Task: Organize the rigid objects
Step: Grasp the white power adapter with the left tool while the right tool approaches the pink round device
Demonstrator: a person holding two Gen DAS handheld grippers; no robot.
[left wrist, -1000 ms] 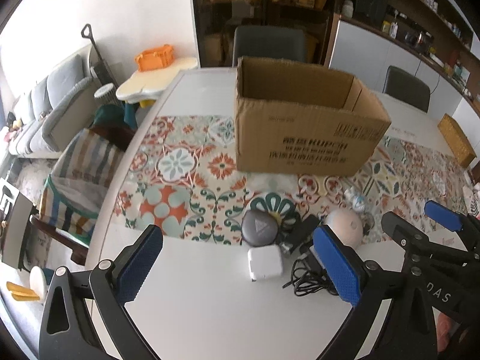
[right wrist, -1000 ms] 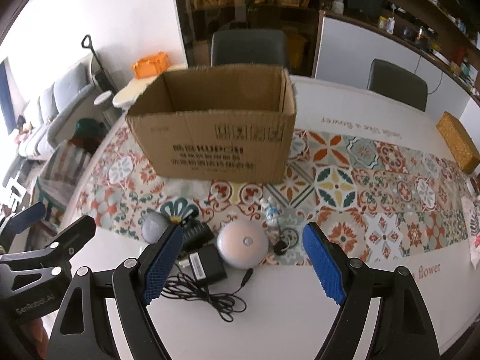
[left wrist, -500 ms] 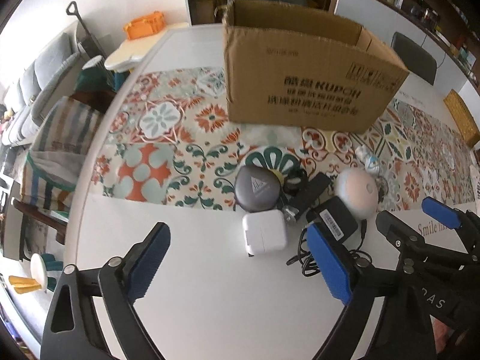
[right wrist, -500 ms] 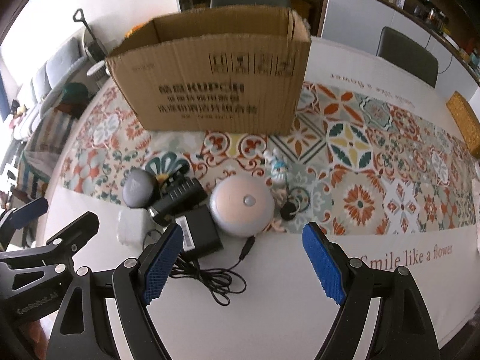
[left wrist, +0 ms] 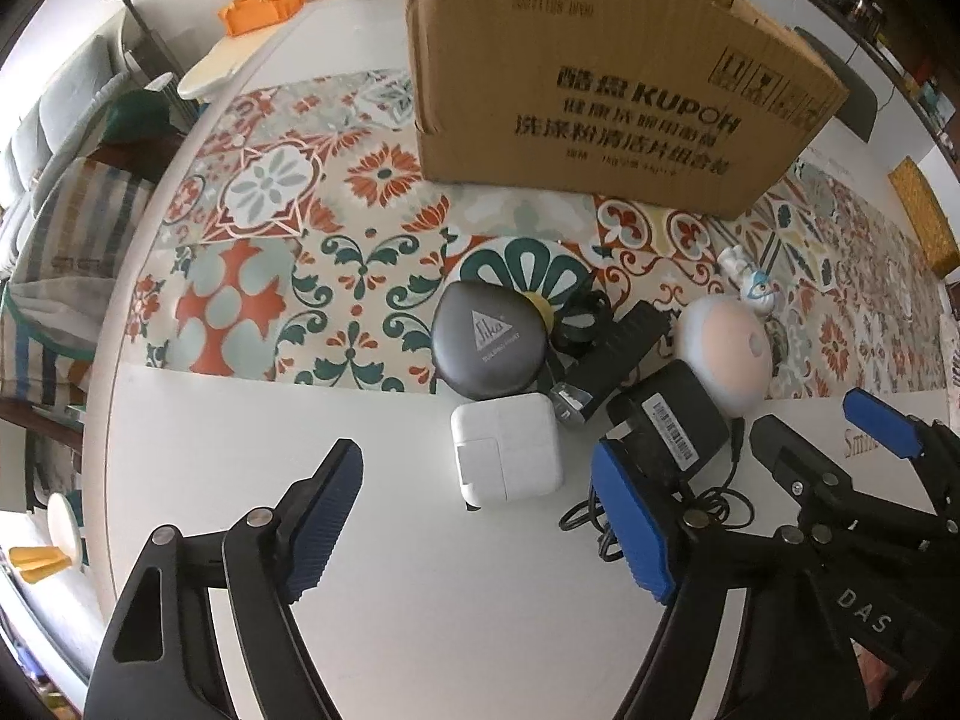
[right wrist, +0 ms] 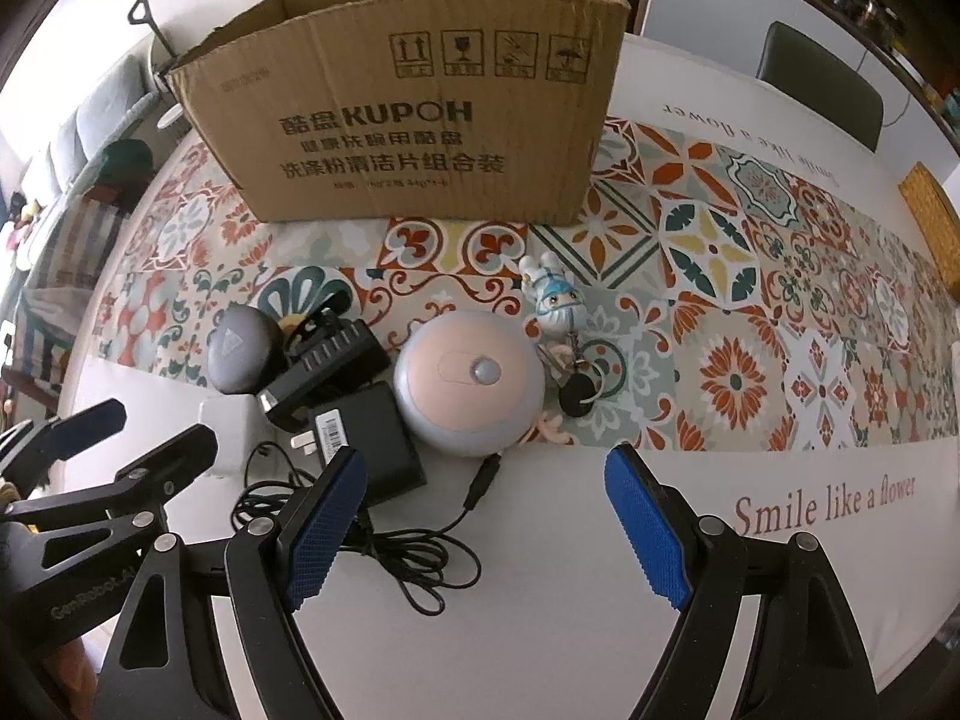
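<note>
A white square charger [left wrist: 507, 456] lies on the white table between the blue pads of my left gripper [left wrist: 477, 480]. Its jaws are closing and the pads stand apart from the charger. Behind it sit a dark grey rounded case [left wrist: 489, 348], a black block device [left wrist: 618, 354] and a black adapter [left wrist: 666, 420] with a tangled cable [right wrist: 390, 540]. My right gripper [right wrist: 486, 468] hangs open just in front of a round pink-and-grey lamp [right wrist: 468, 384], holding nothing. A small figurine keychain [right wrist: 555, 300] lies beside the lamp. An open cardboard box [right wrist: 408, 120] stands behind everything.
A patterned runner [right wrist: 720, 252] crosses the table. A yellow woven box [right wrist: 930, 210] sits at the far right edge. Grey chairs [right wrist: 822, 78] stand behind the table. A striped seat [left wrist: 72, 228] is past the table's left edge, with an orange basket [left wrist: 264, 3] beyond it.
Both grippers have sunk toward the table and tilted further down, so the objects loom larger. The left jaws have narrowed around the white charger. The right jaws kept their width.
</note>
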